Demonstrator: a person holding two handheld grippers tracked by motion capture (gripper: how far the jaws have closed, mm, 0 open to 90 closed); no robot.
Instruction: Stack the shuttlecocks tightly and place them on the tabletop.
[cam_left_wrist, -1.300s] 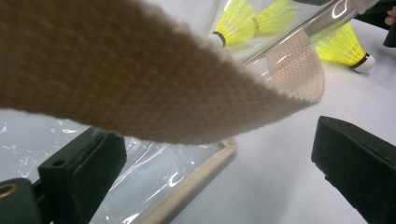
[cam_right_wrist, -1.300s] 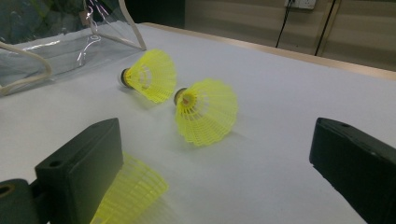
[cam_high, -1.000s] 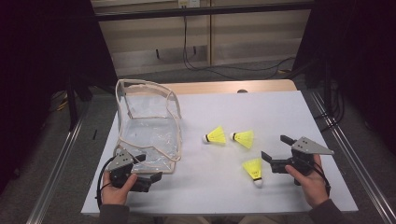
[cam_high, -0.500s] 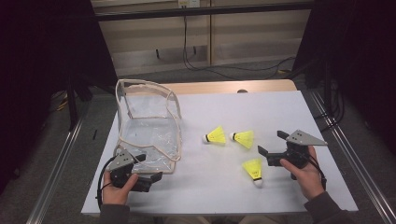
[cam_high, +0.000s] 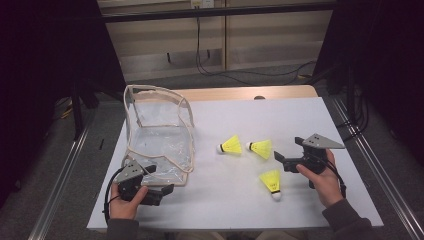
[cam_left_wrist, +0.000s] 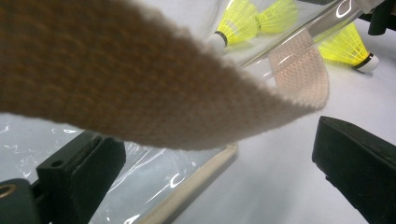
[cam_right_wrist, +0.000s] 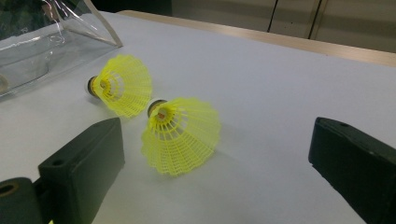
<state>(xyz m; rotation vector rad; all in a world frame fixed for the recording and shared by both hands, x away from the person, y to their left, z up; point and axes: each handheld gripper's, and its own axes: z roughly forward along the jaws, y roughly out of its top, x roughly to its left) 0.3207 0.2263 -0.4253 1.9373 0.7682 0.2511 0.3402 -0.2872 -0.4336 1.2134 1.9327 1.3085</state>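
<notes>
The right gripper (cam_high: 287, 159) hovers with fingers spread, aimed at the middle yellow shuttlecock (cam_high: 260, 148), which lies on the white surface (cam_high: 300, 115) between two others. The left gripper (cam_high: 162, 191), fingers also spread, sits at the clear bag's (cam_high: 157, 135) near edge under its beige strap (cam_left_wrist: 116, 79).

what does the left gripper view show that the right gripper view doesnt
Left gripper view: a beige webbing strap hanging close across the lens between open fingers, and a third shuttlecock far right. Right gripper view: the table's wooden far edge and open fingers framing the nearer shuttlecock. Both share the clear bag and two yellow shuttlecocks.
</notes>
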